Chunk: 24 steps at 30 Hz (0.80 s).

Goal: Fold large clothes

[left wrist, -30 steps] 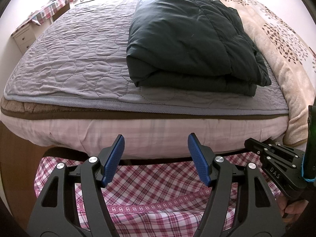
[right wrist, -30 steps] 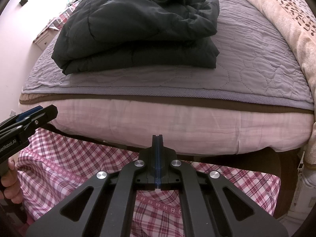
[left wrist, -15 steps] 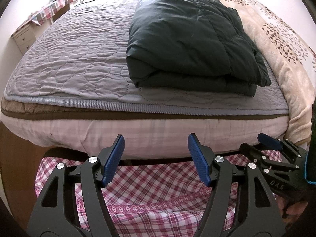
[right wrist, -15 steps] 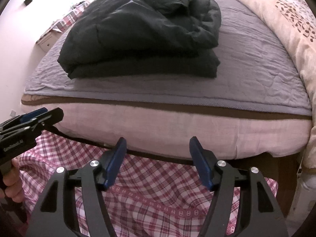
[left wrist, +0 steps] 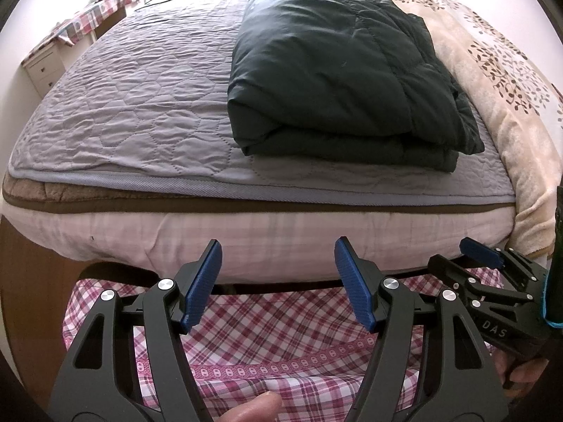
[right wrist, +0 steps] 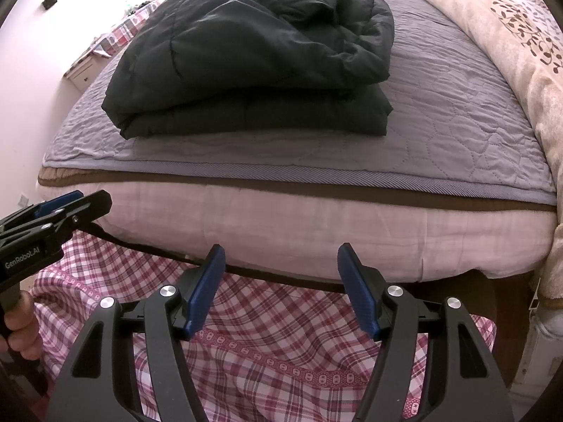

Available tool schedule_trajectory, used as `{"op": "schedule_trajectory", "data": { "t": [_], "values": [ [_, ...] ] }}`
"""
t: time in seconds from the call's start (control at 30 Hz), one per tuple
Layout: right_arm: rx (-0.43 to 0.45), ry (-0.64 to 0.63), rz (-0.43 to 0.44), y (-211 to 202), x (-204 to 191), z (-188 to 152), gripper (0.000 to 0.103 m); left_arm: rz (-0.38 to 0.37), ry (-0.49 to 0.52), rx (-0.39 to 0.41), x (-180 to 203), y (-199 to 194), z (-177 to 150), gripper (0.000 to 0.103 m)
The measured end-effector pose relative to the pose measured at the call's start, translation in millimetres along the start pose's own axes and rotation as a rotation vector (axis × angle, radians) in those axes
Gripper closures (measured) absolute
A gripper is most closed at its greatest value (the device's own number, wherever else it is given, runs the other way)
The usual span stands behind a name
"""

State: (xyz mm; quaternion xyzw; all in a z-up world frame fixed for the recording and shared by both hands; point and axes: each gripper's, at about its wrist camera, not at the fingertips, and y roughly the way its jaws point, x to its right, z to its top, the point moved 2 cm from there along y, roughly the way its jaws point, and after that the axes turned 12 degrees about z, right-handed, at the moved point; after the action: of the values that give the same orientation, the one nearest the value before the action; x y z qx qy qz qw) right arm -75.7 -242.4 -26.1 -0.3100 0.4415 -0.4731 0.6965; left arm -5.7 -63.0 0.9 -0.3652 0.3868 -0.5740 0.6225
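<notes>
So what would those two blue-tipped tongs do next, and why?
Probably nothing more than draw back. The dark green padded jacket already lies folded in a stack on the grey quilted bed cover, and both the left tongs and right tongs hang open and empty, off the bed.

At the left edge of your right wrist view, the black body of your left gripper [right wrist: 56, 211] carries white lettering that reads "GenRobot.AI". At the lower right of your left wrist view, the side of your right gripper [left wrist: 489, 267] shows the letters "DAS". You will find no other readable text in either view.
</notes>
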Motion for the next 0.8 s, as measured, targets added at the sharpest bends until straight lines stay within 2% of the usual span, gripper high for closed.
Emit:
{"op": "schedule_trajectory", "data": {
  "t": [0.8],
  "values": [
    [-0.002,-0.001,0.000,0.4,-0.1,0.1,0.037,-0.001,0.001,0.007,-1.6,-1.5,2.3,0.037]
  ]
}}
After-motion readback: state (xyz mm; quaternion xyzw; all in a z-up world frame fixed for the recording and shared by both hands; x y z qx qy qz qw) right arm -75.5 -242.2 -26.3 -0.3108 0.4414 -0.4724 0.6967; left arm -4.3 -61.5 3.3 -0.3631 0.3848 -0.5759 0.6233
